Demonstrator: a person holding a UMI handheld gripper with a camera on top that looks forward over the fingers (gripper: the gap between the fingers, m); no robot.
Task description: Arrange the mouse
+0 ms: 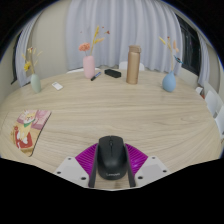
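On the left of the round pale wooden table [110, 105] lies a flat packet with red and yellow printing [27, 132], and beyond it at the far rim stands a small pale green vase with dried stems [36, 82]. Moving rightward along the far edge come a pink vase with orange flowers [89, 66], a small dark flat box [112, 73], a tall tan cylindrical bottle [133, 63] and a light blue vase [171, 81].

The black computer mouse [110, 158] sits at the near middle, directly between the two fingers of the hand-held gripper [110, 166], its long axis pointing straight ahead along them. The magenta pads [88, 160] appear to touch both flanks of the mouse, so the fingers look closed on it, pinching it. Any placement lies forward, over the open tabletop.
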